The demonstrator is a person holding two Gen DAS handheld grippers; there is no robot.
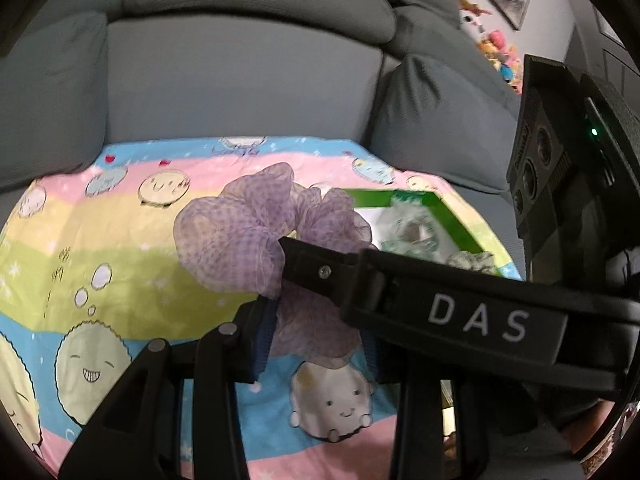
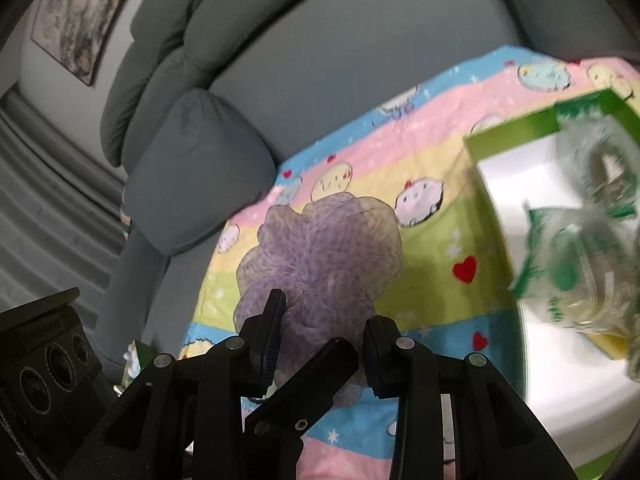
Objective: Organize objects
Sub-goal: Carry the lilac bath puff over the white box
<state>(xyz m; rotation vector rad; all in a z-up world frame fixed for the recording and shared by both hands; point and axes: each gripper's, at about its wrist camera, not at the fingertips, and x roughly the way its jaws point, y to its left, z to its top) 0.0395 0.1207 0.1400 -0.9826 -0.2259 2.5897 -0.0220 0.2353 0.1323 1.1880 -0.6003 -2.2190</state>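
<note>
Two hand-held grippers meet on one purple scrunchie (image 1: pixel 240 236), held in the air above a striped cartoon blanket (image 1: pixel 120 264) spread on a grey sofa (image 1: pixel 240 92). Left hand-held gripper (image 1: pixel 316 336): its blue-padded fingers (image 1: pixel 264 336) stand either side of the lower folds of the gauzy fabric, apparently pinching it; how firm the grip is cannot be told, since the other tool hides the contact. Right hand-held gripper (image 2: pixel 320 340): its fingers lie on either side of the scrunchie's bunched base with a gap between them filled by fabric, so it appears clamped loosely on the same item; in the left view its arm, marked "DAS", crosses in front. A two-sided hold of this kind probably serves a hand-over or keeps the soft ring gathered so that it travels as one bundle. Green box (image 2: pixel 520 120), open, white inside, rests on the blanket to the right of the scrunchie and already contains green-and-white scrunchies (image 2: pixel 580 216), one of them draped over the rim nearest the left camera. This arrangement suggests the box is the collecting place, and the purple scrunchie, not yet inside, is the next item bound for it. Soft, springy fabric may slip or snag on a pad at release.
</note>
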